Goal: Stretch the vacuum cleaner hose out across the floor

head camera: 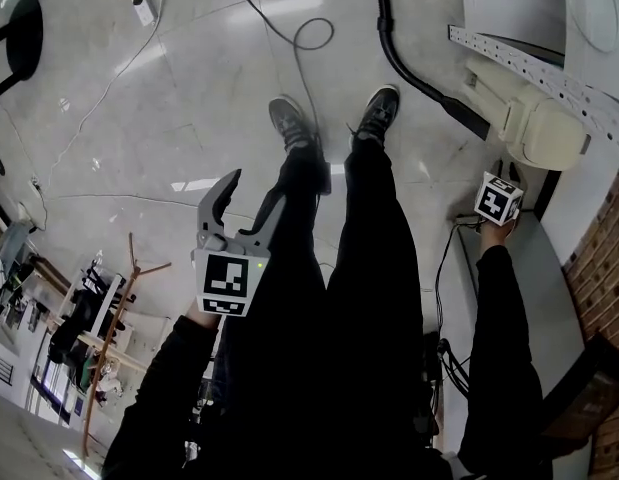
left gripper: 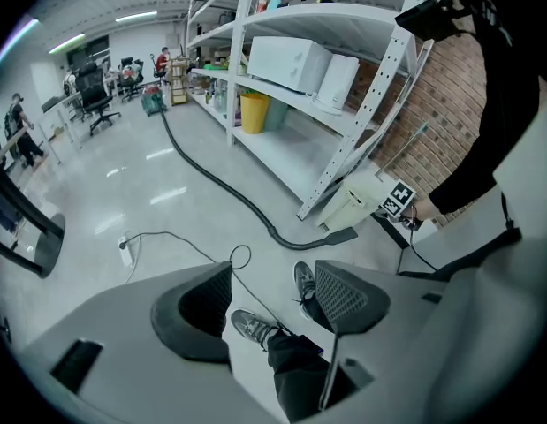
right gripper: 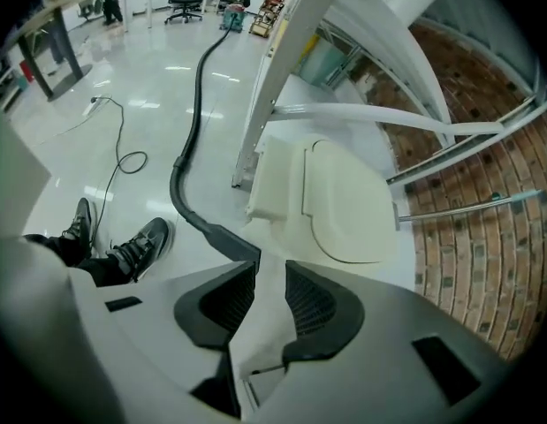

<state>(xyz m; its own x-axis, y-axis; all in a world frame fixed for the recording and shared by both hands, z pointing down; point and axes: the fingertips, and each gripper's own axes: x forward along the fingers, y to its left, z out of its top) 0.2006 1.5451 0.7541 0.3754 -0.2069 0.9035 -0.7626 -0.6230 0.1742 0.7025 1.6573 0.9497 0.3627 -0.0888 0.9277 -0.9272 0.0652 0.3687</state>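
holding our left gripper over the floor on the left of our legs, we see its jaws standing wide apart, with nothing between them but our own shoes down below. a thin cable loops on the floor ahead of our feet, well apart from the task's thing. further right, the hose lies on the floor along the foot of the shelving. its long axis runs away from us toward the far side of the room, then bends in so that its dark end cuff meets the cream vacuum cleaner body. furthest right, our right gripper points down beside that body, jaws only narrowly apart and, as far as we can tell, pressing on nothing. the cuff lies just ahead and to the left of those jaws. we judge the right hand much the nearer. it would need a wider gap, set across the hose's line, not along it.
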